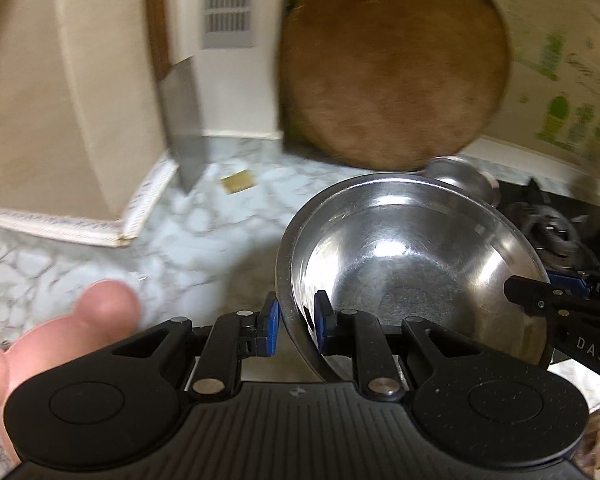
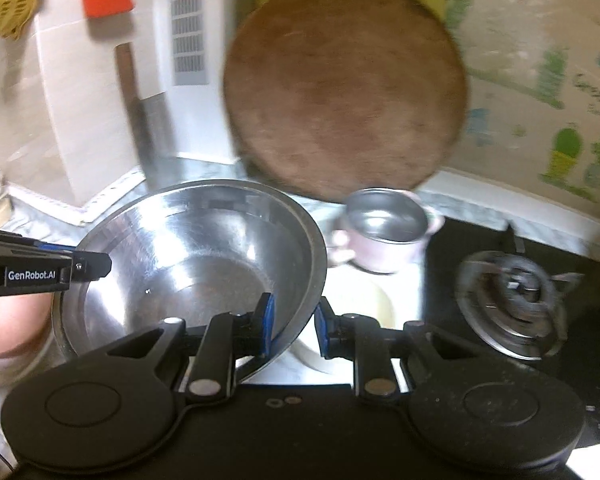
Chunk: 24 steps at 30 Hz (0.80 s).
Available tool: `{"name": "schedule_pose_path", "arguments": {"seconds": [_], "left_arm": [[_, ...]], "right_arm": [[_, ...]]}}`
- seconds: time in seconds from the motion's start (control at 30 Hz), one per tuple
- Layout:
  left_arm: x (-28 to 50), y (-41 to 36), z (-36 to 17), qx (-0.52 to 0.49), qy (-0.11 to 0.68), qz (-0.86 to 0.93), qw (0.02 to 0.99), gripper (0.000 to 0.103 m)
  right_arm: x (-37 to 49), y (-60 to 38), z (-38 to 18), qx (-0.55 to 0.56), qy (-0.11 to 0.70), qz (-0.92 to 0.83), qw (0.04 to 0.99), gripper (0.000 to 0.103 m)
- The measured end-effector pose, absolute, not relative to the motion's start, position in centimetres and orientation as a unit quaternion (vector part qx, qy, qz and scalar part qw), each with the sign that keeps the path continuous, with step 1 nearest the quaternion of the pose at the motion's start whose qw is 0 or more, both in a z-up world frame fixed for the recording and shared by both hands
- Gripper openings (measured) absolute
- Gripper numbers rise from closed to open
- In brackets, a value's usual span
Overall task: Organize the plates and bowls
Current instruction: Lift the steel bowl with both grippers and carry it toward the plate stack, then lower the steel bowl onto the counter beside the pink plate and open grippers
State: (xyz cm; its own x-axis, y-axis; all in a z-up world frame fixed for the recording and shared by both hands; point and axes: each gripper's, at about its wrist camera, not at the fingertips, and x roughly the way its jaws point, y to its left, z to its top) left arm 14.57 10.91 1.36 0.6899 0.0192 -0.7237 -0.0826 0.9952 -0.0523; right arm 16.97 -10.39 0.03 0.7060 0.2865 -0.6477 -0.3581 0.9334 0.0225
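Observation:
A large steel bowl (image 1: 412, 256) (image 2: 196, 256) hangs above the marble counter, held by both grippers at opposite sides of its rim. My left gripper (image 1: 296, 324) is shut on the bowl's near-left rim, one blue pad outside and one inside. In the right wrist view my right gripper (image 2: 294, 326) is shut on the bowl's right rim in the same way. The right gripper also shows at the bowl's far right in the left wrist view (image 1: 540, 292). A small steel cup-like pot with pink sides (image 2: 384, 228) (image 1: 460, 176) stands behind the bowl.
A round wooden board (image 1: 392, 64) (image 2: 344, 88) leans on the back wall. A cleaver (image 1: 180, 120) hangs at the left wall. A gas burner (image 2: 512, 304) sits to the right. A white dish (image 2: 360, 312) lies under the bowl's right side. A hand (image 1: 60, 336) shows at the left.

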Motion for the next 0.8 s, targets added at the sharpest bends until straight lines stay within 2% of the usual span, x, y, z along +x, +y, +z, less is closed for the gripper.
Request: {"name": "schedule_pose_path", "arguments": {"seconds": [0.37, 0.8], "left_arm": [[16.7, 15.5, -3.9, -0.040, 0.432, 0.052, 0.899, 0.017], [17.5, 15.6, -7.2, -0.030, 0.449, 0.038, 0.892, 0.017]], "right_arm": [[19.4, -4.6, -4.6, -0.053, 0.375, 0.201, 0.903, 0.023], [20.6, -4.0, -8.5, -0.052, 0.404, 0.187, 0.894, 0.023]]}}
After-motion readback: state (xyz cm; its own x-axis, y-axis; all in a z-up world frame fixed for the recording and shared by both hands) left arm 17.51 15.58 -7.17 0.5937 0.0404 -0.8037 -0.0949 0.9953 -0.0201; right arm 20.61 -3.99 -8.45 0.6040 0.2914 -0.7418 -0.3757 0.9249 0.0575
